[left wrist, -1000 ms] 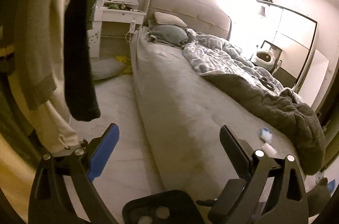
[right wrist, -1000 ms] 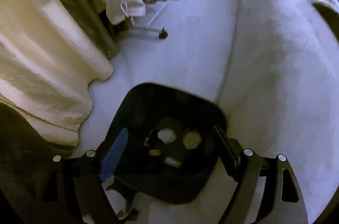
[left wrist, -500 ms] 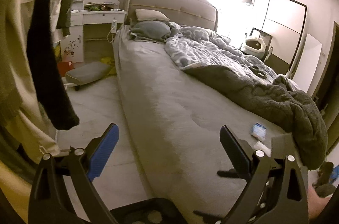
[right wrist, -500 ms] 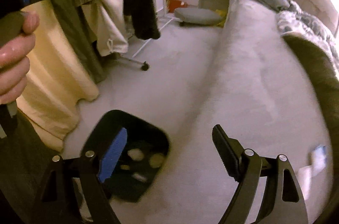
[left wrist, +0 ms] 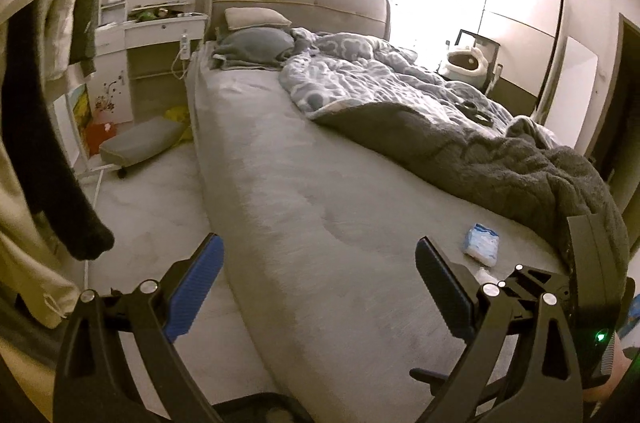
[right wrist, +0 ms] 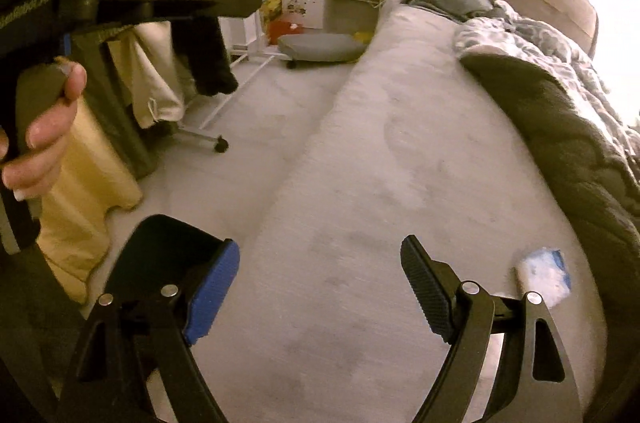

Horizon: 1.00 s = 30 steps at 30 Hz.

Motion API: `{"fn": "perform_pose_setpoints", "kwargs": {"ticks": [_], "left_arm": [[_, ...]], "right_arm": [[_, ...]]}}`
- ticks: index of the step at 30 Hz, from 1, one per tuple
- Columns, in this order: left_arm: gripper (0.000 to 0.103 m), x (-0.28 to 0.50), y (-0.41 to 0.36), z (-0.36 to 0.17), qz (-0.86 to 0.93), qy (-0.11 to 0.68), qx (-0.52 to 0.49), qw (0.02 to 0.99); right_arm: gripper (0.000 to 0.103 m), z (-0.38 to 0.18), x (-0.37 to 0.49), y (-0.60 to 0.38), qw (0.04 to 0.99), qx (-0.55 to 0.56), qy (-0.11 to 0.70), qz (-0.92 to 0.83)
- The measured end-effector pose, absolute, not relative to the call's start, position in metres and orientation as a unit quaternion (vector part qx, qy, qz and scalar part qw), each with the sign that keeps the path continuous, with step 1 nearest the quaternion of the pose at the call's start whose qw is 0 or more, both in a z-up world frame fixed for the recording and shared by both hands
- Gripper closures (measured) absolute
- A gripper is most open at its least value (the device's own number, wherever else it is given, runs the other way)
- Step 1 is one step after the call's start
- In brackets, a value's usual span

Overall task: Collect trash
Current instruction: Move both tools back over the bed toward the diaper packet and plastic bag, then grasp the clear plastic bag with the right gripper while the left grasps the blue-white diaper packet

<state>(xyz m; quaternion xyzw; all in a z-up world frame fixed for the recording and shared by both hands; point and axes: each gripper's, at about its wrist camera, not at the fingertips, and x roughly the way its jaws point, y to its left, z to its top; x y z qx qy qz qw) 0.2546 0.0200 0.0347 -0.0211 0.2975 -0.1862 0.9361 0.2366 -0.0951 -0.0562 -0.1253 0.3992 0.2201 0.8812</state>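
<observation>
Trash here is a crumpled white and blue packet [left wrist: 481,243] lying on the bare grey sheet of the bed [left wrist: 320,223], close to the foot end and just beside the turned-back edge of the dark grey blanket [left wrist: 500,167]. A small white scrap touches the packet on the side nearest the foot of the bed; what it is cannot be told. Seen from the right wrist, the packet [right wrist: 544,275] lies off to the right of the right gripper [right wrist: 320,287], whose tongs stand wide over the sheet with nothing between them. The left gripper [left wrist: 316,283] is likewise spread wide and empty above the bed's near edge, the packet to its right.

On the floor beside the bed, at the foot end, stands a black bin [right wrist: 160,255]; only its rim and dark inside show behind the right gripper's blue pad, and its contents cannot be made out. A hand [right wrist: 36,127] grips the left tool's handle, in view at the right wrist's left edge.

Further up the bed lie a patterned quilt [left wrist: 360,71] and two pillows [left wrist: 256,39] at the headboard. Beside the bed's head stand a white dressing table [left wrist: 152,35] and a low grey wheeled cushion [left wrist: 140,139]; clothes [right wrist: 208,55] hang over the floor opposite the bed
</observation>
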Motion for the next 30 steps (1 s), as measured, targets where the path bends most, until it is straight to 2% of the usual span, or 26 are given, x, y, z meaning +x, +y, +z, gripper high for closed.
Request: {"fn": "perform_pose_setpoints", "kwargs": {"ticks": [11, 24, 28, 30], "left_arm": [[0.005, 0.267, -0.012, 0.024, -0.200, 0.307, -0.021, 0.930], [0.004, 0.279, -0.043, 0.017, -0.226, 0.312, -0.034, 0.922], [0.004, 0.281, -0.056, 0.013, -0.234, 0.316, -0.028, 0.919], [0.004, 0.282, -0.064, 0.011, -0.239, 0.319, -0.024, 0.917]], "right_arm": [[0.019, -0.058, 0.242, -0.147, 0.907, -0.110, 0.365, 0.176], [0.019, -0.071, 0.250, -0.193, 0.909, -0.066, 0.383, 0.146], [0.034, -0.078, 0.252, -0.206, 0.906, -0.052, 0.396, 0.138], [0.037, -0.081, 0.252, -0.211, 0.904, -0.043, 0.402, 0.137]]}}
